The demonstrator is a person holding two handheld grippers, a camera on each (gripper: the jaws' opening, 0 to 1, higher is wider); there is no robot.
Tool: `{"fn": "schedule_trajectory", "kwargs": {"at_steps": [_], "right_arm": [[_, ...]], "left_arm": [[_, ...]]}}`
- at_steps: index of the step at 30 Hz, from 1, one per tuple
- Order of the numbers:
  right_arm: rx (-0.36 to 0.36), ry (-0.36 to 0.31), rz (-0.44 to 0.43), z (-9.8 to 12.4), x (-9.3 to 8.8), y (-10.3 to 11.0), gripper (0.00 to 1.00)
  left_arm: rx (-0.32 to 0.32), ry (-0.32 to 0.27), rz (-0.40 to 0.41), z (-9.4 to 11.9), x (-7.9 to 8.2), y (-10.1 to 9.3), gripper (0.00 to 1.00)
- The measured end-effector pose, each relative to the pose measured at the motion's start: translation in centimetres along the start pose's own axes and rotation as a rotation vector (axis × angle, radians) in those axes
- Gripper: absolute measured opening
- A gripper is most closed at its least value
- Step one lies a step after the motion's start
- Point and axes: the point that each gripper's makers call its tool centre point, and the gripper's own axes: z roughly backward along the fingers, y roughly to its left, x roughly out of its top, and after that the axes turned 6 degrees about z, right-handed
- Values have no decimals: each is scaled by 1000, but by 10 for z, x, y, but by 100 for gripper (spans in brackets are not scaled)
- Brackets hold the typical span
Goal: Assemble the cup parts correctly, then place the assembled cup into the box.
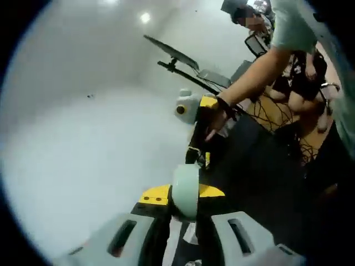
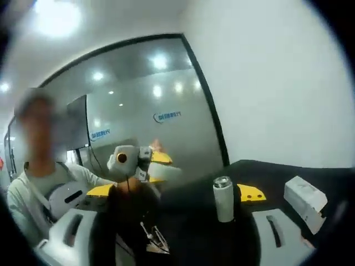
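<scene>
right hand-held gripper (image 2: 183, 233): jaws apart | cup body (image 2: 223, 198): upright on dark worktop (image 2: 277, 177) between them | white box (image 2: 305, 198): right | left hand-held gripper (image 2: 136, 166): raised left

An office or lab room: plain white walls (image 2: 288, 83), ceiling lights reflecting in a frosted glass partition (image 2: 150, 111) bearing a blue logo (image 2: 167, 116), black bench (image 2: 310, 172).

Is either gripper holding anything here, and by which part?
Left gripper clamps a pale green cup part by its lower end. Right gripper: a dark object sits between its jaws, but whether it is gripped cannot be told.
</scene>
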Motion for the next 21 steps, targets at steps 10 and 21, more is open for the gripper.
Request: {"fn": "schedule_trajectory", "kwargs": {"at_steps": [10,21], "right_arm": [[83,56,-20,-33,1,19,77],[114,73,-18,-46,-8,22,70]], "left_arm": [[24,-12,-160,-14,20,-13,12],[23,-17,-226,-21,29,-18,12]]}}
